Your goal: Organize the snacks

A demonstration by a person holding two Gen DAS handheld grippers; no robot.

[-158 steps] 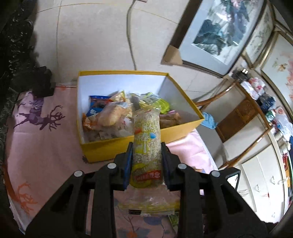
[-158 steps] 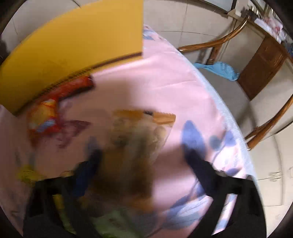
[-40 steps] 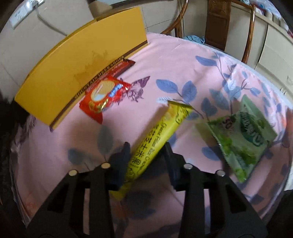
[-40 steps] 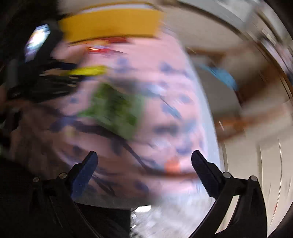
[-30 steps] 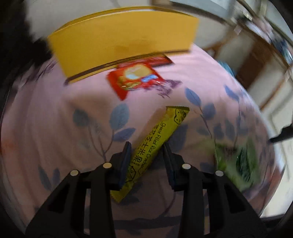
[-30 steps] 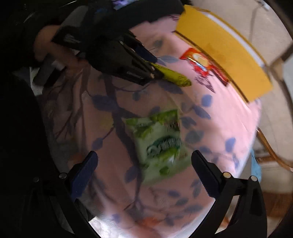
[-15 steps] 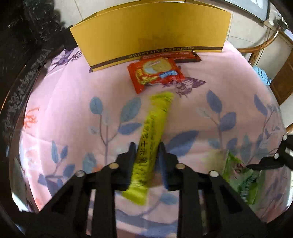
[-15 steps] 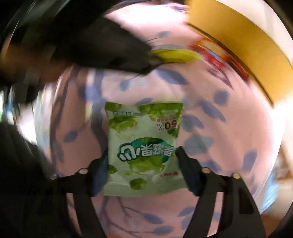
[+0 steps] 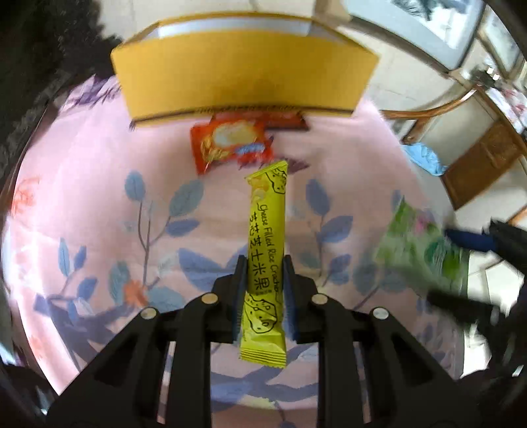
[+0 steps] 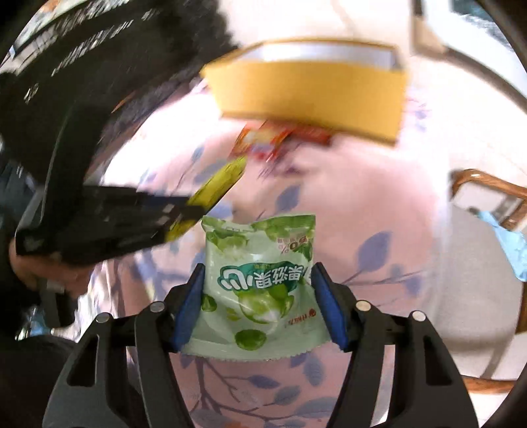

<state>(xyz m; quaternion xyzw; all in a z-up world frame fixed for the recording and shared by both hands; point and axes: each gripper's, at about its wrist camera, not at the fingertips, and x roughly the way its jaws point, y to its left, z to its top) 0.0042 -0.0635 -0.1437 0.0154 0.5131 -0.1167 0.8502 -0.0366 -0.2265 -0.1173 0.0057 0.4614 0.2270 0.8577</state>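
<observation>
My left gripper [image 9: 264, 266] is shut on a long yellow cheese cracker stick [image 9: 266, 210], which points at the yellow box [image 9: 243, 72] at the far side of the table. A red snack packet [image 9: 230, 145] and a dark red bar [image 9: 286, 123] lie against the box front. My right gripper [image 10: 258, 270] has a green snack packet [image 10: 260, 237] between its blue pads. Its jaws are closing, and the pads press the packet's sides and hold it above the cloth. In the right wrist view the left gripper and its yellow stick [image 10: 224, 177] are at the left, blurred.
A pink tablecloth [image 9: 98, 214] with blue leaves covers the table. A wooden chair [image 9: 477, 154] with a blue cloth [image 9: 423, 158] on it stands off the table's right edge. Framed pictures [image 9: 411, 26] lean on the wall behind. Dark furniture is at the left.
My left gripper has shut on the yellow stick, raised it and turned it toward the box. My right gripper has narrowed from wide open onto the green packet and lifted it.
</observation>
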